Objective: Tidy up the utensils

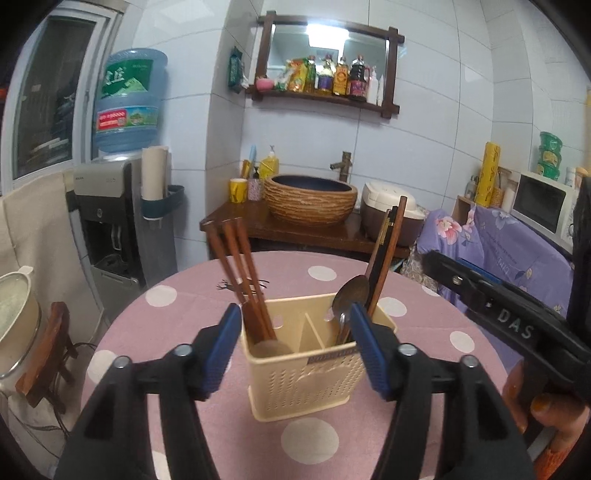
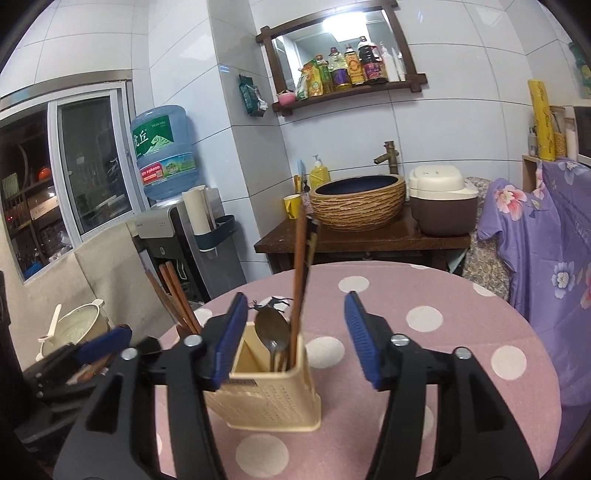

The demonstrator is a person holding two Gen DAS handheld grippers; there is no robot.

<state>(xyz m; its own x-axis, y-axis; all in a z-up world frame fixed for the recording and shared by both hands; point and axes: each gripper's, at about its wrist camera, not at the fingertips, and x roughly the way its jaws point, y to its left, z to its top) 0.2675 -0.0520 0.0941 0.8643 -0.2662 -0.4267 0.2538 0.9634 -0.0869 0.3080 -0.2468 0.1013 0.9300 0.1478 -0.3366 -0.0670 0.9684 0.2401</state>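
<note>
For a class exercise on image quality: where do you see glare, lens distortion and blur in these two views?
Left wrist view: the ceiling light blows out in the mirror, and the fisheye bows the wall tiles. Right wrist view: the same glare in the mirror, dark corners around the frame, and the left hand-held gripper looks soft at the lower left, while the utensil holder is reasonably sharp.

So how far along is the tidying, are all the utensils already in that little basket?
It looks nearly finished. The cream holder on the pink dotted table already has brown chopsticks in one compartment and a metal spoon with more sticks in the other. Both the left gripper and the right gripper are open and hold nothing. No loose utensils show.
</note>
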